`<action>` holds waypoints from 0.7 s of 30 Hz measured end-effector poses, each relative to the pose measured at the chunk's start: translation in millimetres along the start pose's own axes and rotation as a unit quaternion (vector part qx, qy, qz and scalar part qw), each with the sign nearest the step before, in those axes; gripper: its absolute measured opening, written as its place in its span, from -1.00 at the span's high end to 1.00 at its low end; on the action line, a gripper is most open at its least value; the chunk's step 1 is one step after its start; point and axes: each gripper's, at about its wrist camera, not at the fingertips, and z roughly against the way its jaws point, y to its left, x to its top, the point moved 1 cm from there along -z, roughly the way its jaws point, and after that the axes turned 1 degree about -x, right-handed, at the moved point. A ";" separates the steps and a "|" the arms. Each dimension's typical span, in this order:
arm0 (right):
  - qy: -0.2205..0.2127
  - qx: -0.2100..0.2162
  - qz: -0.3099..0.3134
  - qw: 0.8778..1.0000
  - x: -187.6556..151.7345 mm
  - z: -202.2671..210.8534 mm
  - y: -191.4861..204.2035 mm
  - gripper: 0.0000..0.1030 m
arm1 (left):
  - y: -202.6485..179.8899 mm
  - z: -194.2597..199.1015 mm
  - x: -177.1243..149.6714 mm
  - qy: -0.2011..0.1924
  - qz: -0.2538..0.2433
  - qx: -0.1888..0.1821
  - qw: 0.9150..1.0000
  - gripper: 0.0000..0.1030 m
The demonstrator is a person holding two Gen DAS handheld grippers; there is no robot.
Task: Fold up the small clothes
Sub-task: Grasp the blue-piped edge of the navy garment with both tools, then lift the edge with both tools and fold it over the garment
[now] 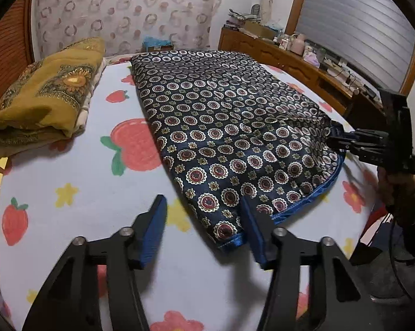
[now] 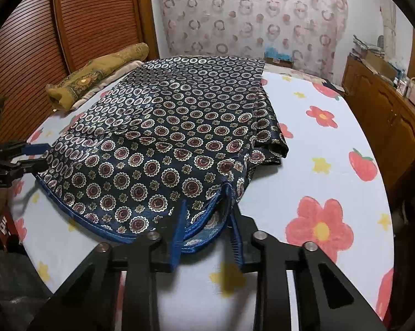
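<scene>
A dark blue garment (image 1: pixel 224 143) with a round medallion print and blue hem lies spread on the bed; it also shows in the right wrist view (image 2: pixel 163 138). My left gripper (image 1: pixel 204 215) is open, its jaws wide apart on either side of the garment's near corner, holding nothing. My right gripper (image 2: pixel 207 207) is shut on the garment's blue hem at its near edge. In the left wrist view the right gripper (image 1: pixel 331 138) pinches the garment's right corner. In the right wrist view the left gripper (image 2: pixel 37 154) sits at the garment's left corner.
The bed sheet (image 1: pixel 69 165) is white with red strawberries and flowers. A folded mustard patterned cloth (image 1: pixel 44 93) lies at the far left. A wooden headboard (image 2: pixel 41 41) stands behind. A cluttered wooden dresser (image 1: pixel 290 52) runs along the right side.
</scene>
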 end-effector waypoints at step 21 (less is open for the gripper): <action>-0.095 0.077 -0.017 0.992 65.9 29.8 -20.2 0.96 | 0.2 32.6 79.1 -0.099 -0.007 -0.027 0.995 0.95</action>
